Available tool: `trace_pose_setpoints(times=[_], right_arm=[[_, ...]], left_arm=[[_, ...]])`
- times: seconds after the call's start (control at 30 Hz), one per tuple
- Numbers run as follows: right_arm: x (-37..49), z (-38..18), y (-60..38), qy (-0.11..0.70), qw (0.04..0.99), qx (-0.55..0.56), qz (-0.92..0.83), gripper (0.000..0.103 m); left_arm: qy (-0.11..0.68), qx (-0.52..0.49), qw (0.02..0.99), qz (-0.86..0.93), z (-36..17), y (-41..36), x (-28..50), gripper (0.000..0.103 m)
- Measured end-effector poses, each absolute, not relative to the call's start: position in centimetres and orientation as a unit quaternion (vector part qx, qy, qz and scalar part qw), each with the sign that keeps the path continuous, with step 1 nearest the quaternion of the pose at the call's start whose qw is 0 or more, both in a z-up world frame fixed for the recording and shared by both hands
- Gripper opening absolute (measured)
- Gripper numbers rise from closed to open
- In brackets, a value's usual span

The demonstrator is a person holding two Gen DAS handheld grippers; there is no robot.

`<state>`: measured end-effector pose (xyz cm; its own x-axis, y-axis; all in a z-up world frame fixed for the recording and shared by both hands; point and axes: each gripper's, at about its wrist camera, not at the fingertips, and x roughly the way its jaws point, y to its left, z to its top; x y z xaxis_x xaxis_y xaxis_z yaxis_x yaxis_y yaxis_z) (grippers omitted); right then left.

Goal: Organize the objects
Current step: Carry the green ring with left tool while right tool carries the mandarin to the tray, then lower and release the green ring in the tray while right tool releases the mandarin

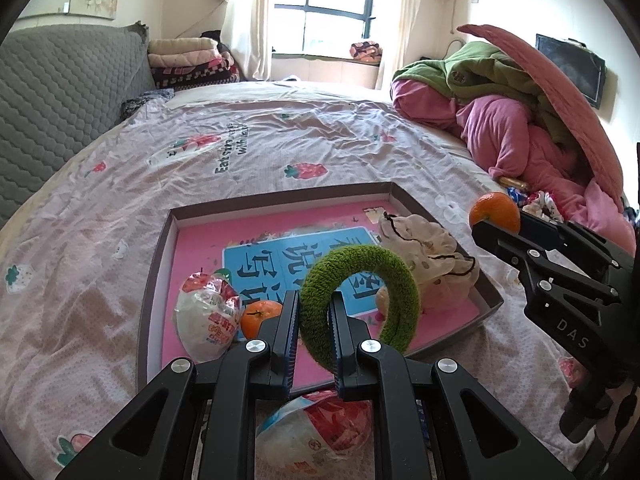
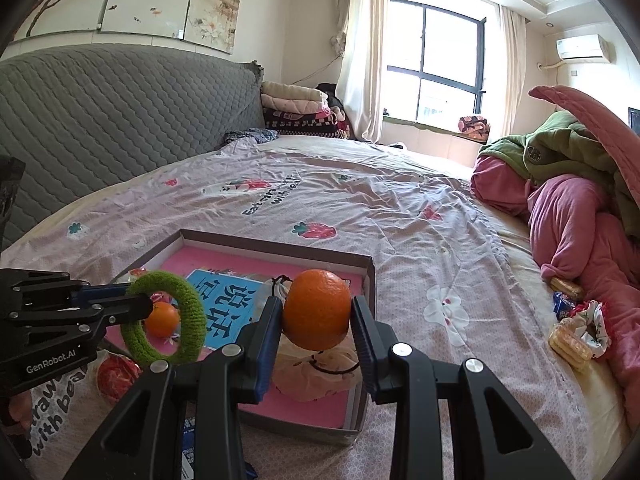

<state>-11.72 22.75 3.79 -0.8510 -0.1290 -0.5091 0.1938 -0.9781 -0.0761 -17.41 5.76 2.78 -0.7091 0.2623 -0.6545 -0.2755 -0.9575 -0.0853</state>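
Grips – L hand-held gripper [image 1: 314, 320] clamps green ring [image 1: 360, 300], R [image 2: 316, 320] orange [image 2: 317, 310] – over box rim [image 2: 370, 276].

Counts: 2 oranges, one in the box [image 1: 256, 314], one held up over it [image 2: 317, 310]. 1 green fuzzy ring [image 1: 360, 300]. 1 shallow box [image 1: 280, 200]. 2 red-and-white snack packets, one inside [image 1: 206, 316], one just outside the near wall [image 1: 316, 428]. 1 cream scrunchie [image 1: 428, 264] in the box. 2 tools: left [image 1: 314, 332], right [image 2: 316, 328].
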Motion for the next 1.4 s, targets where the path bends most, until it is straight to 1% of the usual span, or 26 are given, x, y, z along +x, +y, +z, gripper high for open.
trace_pose_setpoints(times=[0.53,0.73,1.0,1.4], right_arm=[[-13.3,0.8,22.3,0.068,0.095,0.319,-0.941,0.036],[-13.7,-0.1,21.9,0.07,0.1,0.335,-0.934,0.036],[-14.2,-1.2,21.8,0.072,0.101,0.358,-0.925,0.036],[-14.6,-2.0,22.1,0.064,0.101,0.383,-0.916,0.036]], left_arm=[[0.027,-0.389,0.14,0.91,0.6,6.8,-19.9,0.014],[0.013,-0.391,0.123,0.912,0.3,6.7,-20.6,0.015],[0.026,-0.411,0.138,0.901,-0.8,7.4,-20.8,0.016],[0.036,-0.424,0.142,0.894,-1.5,7.6,-20.7,0.022]])
